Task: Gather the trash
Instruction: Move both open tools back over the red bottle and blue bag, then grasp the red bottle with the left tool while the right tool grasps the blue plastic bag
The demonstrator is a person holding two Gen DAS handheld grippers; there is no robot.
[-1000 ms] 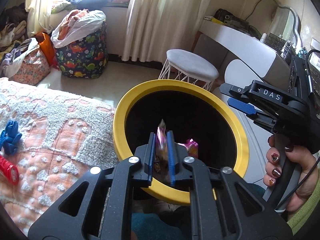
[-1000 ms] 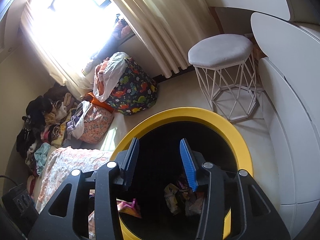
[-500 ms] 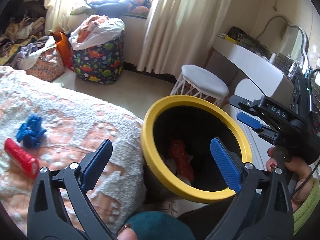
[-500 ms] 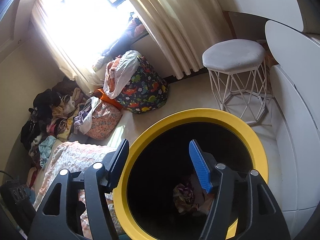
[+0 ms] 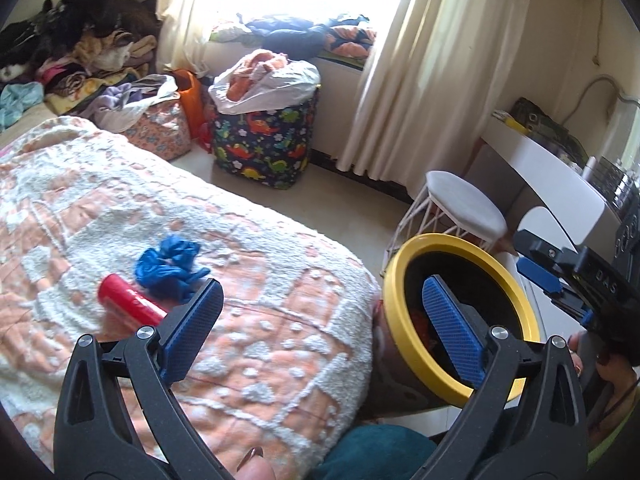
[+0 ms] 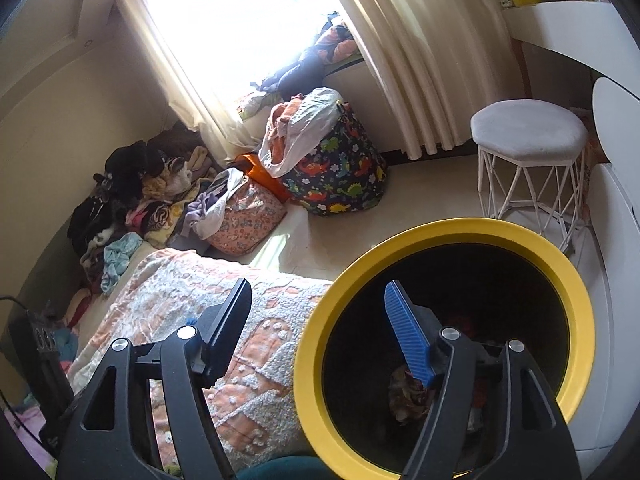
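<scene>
The left gripper (image 5: pixel 320 320) is spread wide and empty above the blanket's (image 5: pixel 260 360) edge. The right gripper (image 6: pixel 320 320), jaws opening and empty, hangs over the yellow-rimmed bin (image 6: pixel 576 312). Wrappers (image 6: pixel 408 392), dimly seen, lie in the bin. A crumpled blue glove (image 5: pixel 170 264) touches a red tube (image 5: pixel 128 300) on the blanket.

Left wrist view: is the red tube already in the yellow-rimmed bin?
No, the red tube lies on the bedspread beside the crumpled blue glove, outside the yellow-rimmed bin.

1 yellow-rimmed bin (image 5: pixel 404 344), 1 red tube (image 5: pixel 130 303), 1 blue crumpled glove (image 5: pixel 170 266), perhaps 2.
</scene>
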